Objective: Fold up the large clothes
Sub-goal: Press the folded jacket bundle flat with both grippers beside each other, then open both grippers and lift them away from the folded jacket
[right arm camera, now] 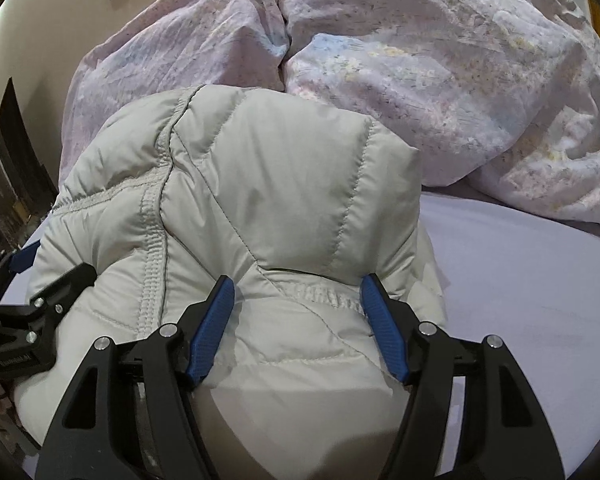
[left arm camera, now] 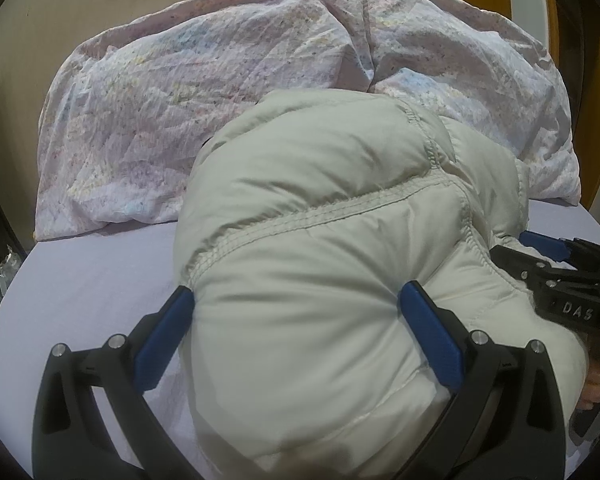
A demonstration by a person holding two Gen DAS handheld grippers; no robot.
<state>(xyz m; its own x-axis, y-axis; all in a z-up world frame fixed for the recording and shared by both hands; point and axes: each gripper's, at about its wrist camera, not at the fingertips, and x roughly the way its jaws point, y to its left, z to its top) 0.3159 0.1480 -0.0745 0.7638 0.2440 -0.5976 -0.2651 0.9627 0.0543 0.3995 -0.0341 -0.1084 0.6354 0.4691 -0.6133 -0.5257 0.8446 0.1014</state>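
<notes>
From your left wrist, your left hand-held gripper (left arm camera: 296,312) pinches the pale puffer jacket (left arm camera: 324,216) bundled mid-bed (left arm camera: 84,280); "DAS" reads on the right hand-held gripper (left arm camera: 572,276). From your right wrist, that gripper (right arm camera: 298,300) squeezes the jacket (right arm camera: 260,184) too.

Puffy grey jacket (left arm camera: 320,280) bulging up mid-bed and filling the gap between both sets of jaws, left gripper (left arm camera: 296,320) and right gripper (right arm camera: 298,320) sitting just beside each other with almost no room between. Rumpled floral duvet (left arm camera: 180,100) piling up behind, blocking the far side. Bare lavender sheet (right arm camera: 540,300) lying open to the right of the jacket, narrower strip showing to the left (left arm camera: 80,272).
</notes>
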